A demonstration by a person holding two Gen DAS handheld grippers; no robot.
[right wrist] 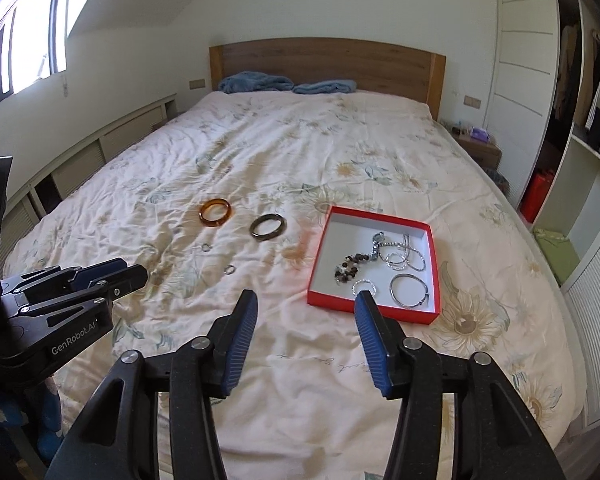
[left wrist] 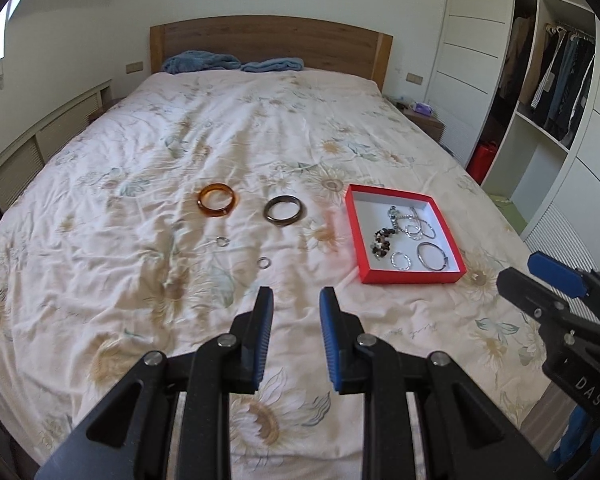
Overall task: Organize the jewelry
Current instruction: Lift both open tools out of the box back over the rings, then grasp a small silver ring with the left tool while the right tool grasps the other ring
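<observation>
An amber bangle and a dark brown bangle lie side by side on the floral quilt. Two small metal rings lie nearer to me. To their right, a red box holds a beaded bracelet, silver chains, a small hoop and a silver bangle. My left gripper hovers open and empty short of the rings. The right gripper stands open and empty before the box's near edge.
The quilt covers a wide bed with a wooden headboard and blue cloths at its far end. An open wardrobe with hanging clothes and a nightstand stand to the right; a low cabinet runs along the left wall.
</observation>
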